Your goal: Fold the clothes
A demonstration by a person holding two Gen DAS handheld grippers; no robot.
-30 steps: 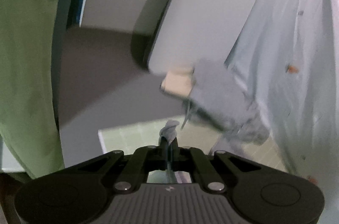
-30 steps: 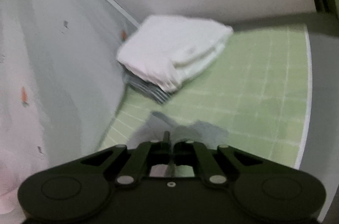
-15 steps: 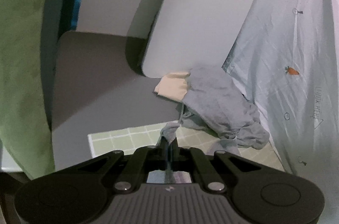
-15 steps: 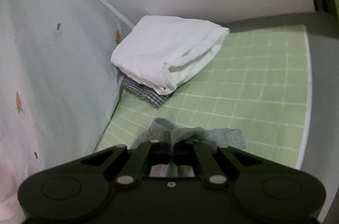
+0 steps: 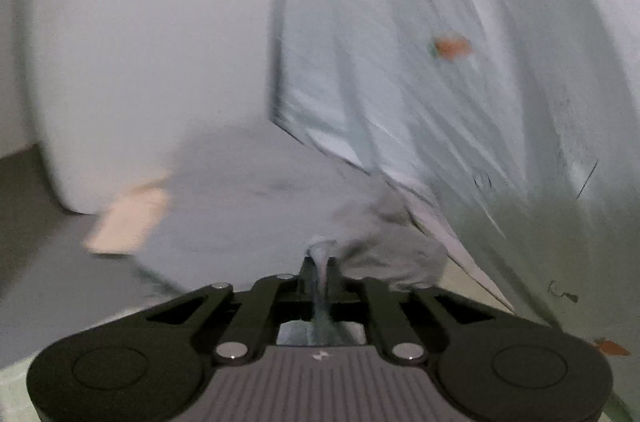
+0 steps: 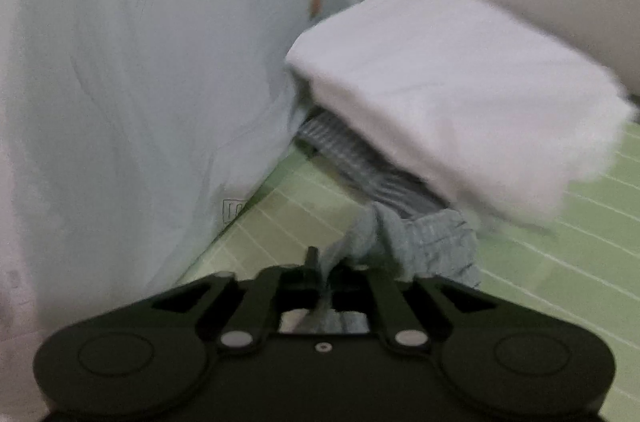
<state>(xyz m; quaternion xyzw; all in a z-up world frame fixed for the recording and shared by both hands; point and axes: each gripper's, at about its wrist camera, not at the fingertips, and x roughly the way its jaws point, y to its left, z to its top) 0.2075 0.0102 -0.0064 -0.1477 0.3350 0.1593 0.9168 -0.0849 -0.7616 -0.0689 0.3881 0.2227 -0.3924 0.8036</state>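
Observation:
A grey garment (image 5: pixel 248 190) lies bunched in front of my left gripper (image 5: pixel 318 262), which is shut on a pinched fold of its cloth. In the right wrist view my right gripper (image 6: pixel 326 266) is shut on another grey gathered edge of the garment (image 6: pixel 424 242), which trails over the green grid mat (image 6: pixel 560 262). Just beyond it sits a folded white cloth (image 6: pixel 460 102) stacked on a folded checked piece (image 6: pixel 360 158). Both views are motion-blurred.
A pale blue sheet with small carrot prints (image 5: pixel 440 62) hangs along the right of the left view and also as the sheet (image 6: pixel 140 82) on the left of the right view. A beige item (image 5: pixel 128 218) lies beside the grey garment. A white panel (image 5: pixel 140 42) stands behind.
Both grippers have moved forward with the grey garment in their grip. The grey pile and the white folded stack now loom much closer, and the views have blurred.

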